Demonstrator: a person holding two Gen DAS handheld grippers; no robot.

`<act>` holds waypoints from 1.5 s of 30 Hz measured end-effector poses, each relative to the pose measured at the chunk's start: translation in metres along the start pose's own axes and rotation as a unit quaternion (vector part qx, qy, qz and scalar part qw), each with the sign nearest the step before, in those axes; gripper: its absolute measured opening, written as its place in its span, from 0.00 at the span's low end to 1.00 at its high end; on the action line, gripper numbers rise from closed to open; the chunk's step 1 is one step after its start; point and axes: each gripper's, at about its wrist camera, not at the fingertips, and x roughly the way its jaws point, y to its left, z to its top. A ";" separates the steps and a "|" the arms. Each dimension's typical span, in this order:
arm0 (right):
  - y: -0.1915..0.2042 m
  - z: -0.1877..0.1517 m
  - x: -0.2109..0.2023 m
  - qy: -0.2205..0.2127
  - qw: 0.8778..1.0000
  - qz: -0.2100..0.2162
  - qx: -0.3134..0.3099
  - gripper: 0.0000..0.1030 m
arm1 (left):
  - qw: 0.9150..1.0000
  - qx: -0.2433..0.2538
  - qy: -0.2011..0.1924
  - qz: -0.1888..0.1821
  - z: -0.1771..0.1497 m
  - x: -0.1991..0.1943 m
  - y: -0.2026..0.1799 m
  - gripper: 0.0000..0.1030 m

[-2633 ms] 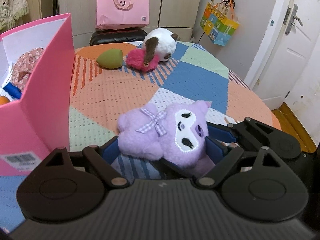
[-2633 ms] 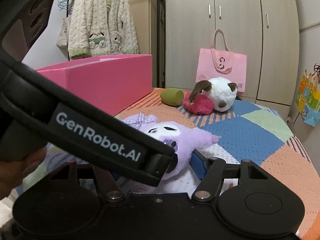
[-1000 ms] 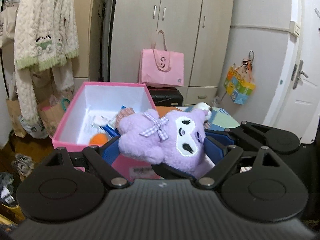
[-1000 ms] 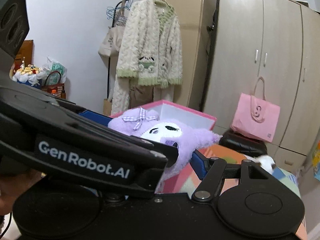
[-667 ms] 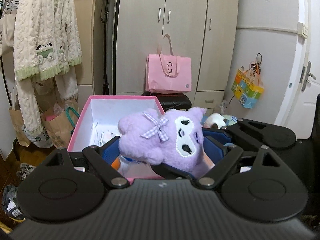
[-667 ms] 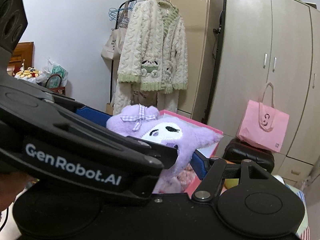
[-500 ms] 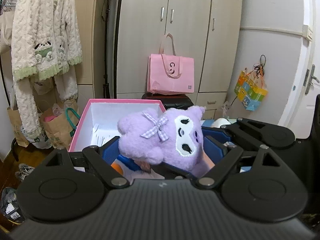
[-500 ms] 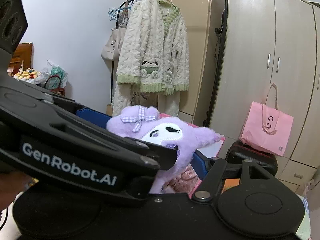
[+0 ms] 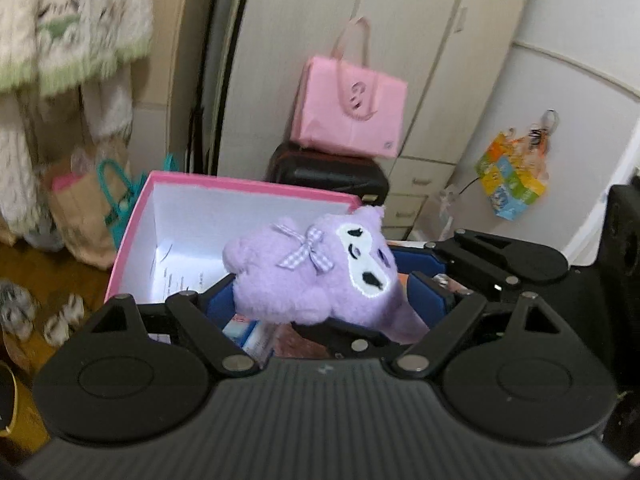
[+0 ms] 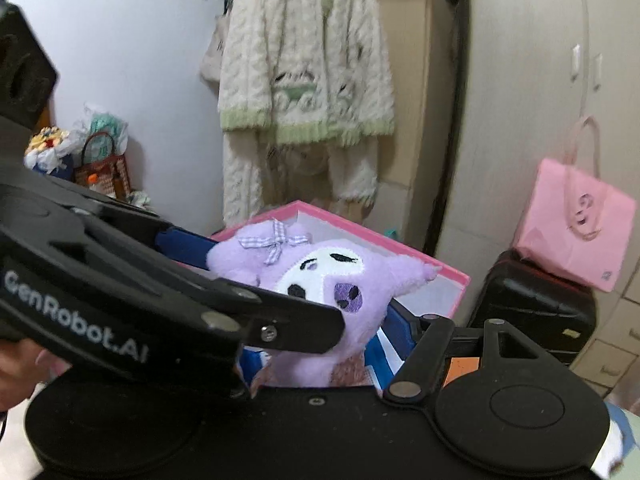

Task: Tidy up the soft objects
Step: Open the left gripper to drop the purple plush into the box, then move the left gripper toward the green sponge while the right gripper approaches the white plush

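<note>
the purple plush (image 9: 320,272), pinched between both the left gripper (image 9: 324,300) and right gripper (image 10: 320,320), hung over the open pink box (image 9: 248,192); placing seemed underway, releasing next.

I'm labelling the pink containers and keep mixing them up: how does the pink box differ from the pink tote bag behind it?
The pink box is open-topped, rigid and white inside, with items in it; the pink tote bag has handles and a logo, and its contents are hidden. The box is close, below the purple plush; the bag stands upright on a black suitcase by the wardrobe. Both are pink.
</note>
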 end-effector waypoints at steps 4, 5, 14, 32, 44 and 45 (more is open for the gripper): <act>-0.001 0.006 0.035 0.042 0.999 -0.002 -0.031 0.68 | 0.999 -0.018 0.025 0.013 0.007 0.023 0.012 0.83; -0.001 0.007 0.040 0.047 0.998 0.001 -0.033 0.68 | 0.999 -0.026 0.033 0.018 0.008 0.027 0.015 0.83; -0.008 0.010 0.039 0.067 0.997 -0.032 -0.034 0.69 | 0.993 0.049 -0.013 0.106 0.000 0.005 0.006 0.83; 0.017 0.002 -0.091 0.051 0.998 0.017 -0.018 0.69 | 0.981 0.150 -0.045 0.117 -0.032 -0.103 -0.061 0.86; 0.038 -0.025 -0.163 0.056 0.997 -0.011 -0.049 0.71 | 0.978 0.199 -0.029 0.057 -0.069 -0.151 -0.098 0.86; 0.039 -0.028 -0.168 0.056 0.997 -0.013 -0.050 0.71 | 0.978 0.201 -0.026 0.053 -0.072 -0.153 -0.101 0.86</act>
